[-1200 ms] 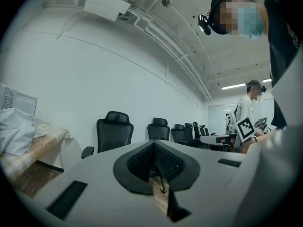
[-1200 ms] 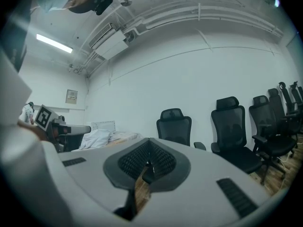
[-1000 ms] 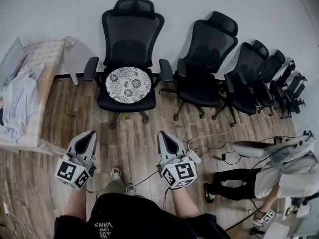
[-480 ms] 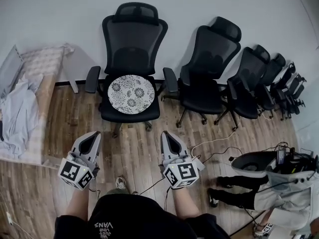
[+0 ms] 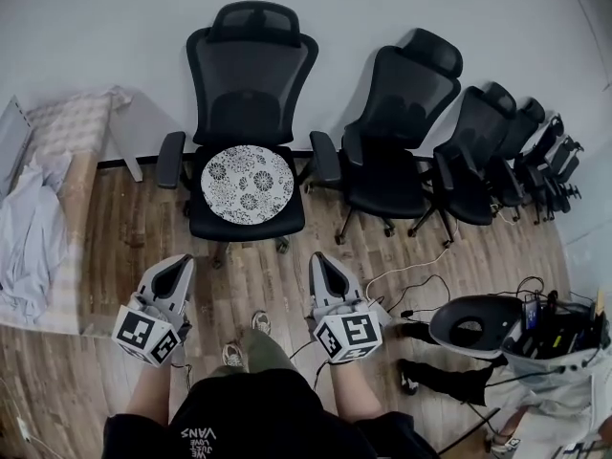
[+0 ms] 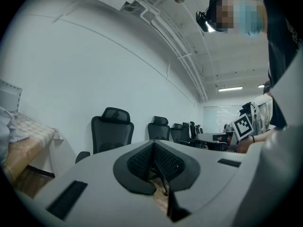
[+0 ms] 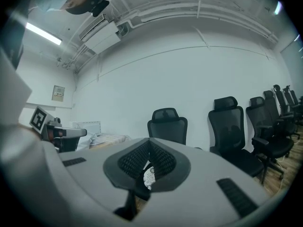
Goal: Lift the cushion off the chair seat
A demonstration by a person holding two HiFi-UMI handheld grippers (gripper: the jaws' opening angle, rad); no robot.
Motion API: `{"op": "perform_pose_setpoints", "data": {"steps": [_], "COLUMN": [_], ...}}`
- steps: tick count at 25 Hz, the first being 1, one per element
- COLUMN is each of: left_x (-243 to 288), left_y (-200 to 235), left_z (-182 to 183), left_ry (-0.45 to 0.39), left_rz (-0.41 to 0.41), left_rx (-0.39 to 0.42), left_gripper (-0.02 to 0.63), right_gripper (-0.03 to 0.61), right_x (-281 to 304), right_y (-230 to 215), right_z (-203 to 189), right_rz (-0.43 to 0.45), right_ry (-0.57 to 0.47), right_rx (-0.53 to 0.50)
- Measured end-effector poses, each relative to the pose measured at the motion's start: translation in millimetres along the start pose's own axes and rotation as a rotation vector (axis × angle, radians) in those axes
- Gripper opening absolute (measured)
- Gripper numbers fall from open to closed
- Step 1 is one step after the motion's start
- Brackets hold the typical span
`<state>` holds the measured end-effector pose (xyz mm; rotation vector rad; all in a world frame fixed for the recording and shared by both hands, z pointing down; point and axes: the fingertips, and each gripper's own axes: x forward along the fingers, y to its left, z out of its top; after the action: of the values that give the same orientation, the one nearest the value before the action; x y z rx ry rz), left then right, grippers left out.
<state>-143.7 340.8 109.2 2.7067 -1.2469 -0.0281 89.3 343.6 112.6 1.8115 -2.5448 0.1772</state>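
Left gripper [image 5: 177, 264], right gripper [image 5: 320, 262] nearer cushion [image 5: 247, 183]

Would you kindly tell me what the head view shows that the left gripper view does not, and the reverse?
Only the head view shows the round white cushion with a dark floral pattern, lying on the chair seat, and the black cables on the floor. Only the left gripper view shows the white ceiling pipes and a lit strip light. Both show the tall black mesh office chair, the white wall and the left hand-held gripper, its jaws shut.
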Motion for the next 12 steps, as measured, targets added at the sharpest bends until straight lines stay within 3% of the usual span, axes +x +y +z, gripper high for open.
{"op": "perform_pose_setpoints", "data": {"steps": [12], "left_x": [79.2], "left_y": [44.4], "left_z": [8.8], "left_ry": [-0.019], "left_rz": [0.053], "left_rx": [-0.001], "left_gripper": [0.011], "right_gripper": [0.017], "right_x": [91.7], "right_y": [-47.2], "right_z": [9.2], "right_rz": [0.058], "right_ry": [-0.007], "right_rx": [-0.020]}}
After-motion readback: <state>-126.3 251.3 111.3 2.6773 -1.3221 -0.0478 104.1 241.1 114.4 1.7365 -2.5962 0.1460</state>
